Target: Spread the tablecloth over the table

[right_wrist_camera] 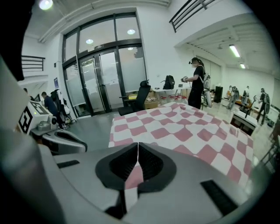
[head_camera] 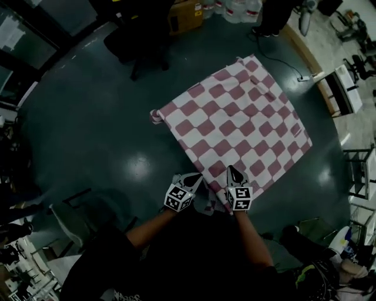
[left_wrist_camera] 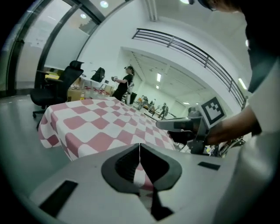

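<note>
A red-and-white checked tablecloth point(head_camera: 235, 129) lies spread over the table, and its near corner is bunched between my two hands. My left gripper point(head_camera: 194, 176) is shut on the cloth's near edge; in the left gripper view the jaws point(left_wrist_camera: 139, 153) meet with checked fabric pinched between them. My right gripper point(head_camera: 232, 171) sits just to the right, also shut on the cloth, with a pink fold caught in its jaws point(right_wrist_camera: 138, 151). Each gripper shows in the other's view: the right gripper point(left_wrist_camera: 175, 124) and the left gripper point(right_wrist_camera: 65, 140). The cloth hangs over the far left corner point(head_camera: 156, 115).
A black office chair point(head_camera: 141, 35), a cardboard box point(head_camera: 185, 14) and water bottles point(head_camera: 238, 9) stand beyond the table. A person in black point(right_wrist_camera: 197, 83) stands at the far side. A white rack point(head_camera: 343, 88) is at the right, glass doors point(right_wrist_camera: 96, 78) behind.
</note>
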A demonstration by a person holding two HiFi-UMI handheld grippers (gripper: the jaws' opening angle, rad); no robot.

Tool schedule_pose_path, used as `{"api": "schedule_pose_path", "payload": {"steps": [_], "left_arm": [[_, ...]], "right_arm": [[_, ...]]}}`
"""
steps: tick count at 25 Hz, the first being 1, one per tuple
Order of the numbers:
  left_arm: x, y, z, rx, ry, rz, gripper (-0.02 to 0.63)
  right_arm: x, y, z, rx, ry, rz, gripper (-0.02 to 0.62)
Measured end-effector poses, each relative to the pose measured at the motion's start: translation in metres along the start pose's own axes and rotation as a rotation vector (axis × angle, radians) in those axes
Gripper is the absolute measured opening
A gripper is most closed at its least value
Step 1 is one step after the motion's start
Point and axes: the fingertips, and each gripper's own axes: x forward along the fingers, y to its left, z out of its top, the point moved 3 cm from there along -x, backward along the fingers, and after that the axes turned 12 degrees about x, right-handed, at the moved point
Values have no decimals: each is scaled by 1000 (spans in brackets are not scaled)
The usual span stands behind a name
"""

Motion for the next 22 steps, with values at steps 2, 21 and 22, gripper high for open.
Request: {"api": "schedule_pose_path", "payload": {"steps": [2, 21, 22], "left_arm": [[-7, 14, 1, 35, 14, -44, 17], [40, 197, 69, 283, 99, -45, 17], [51, 215, 72, 330, 114, -67, 18]], "right_arm": [[-2, 17, 0, 35, -15, -28, 17], [62, 21, 64, 167, -122, -128, 18], [77, 20, 68, 176, -107, -147, 18]]}}
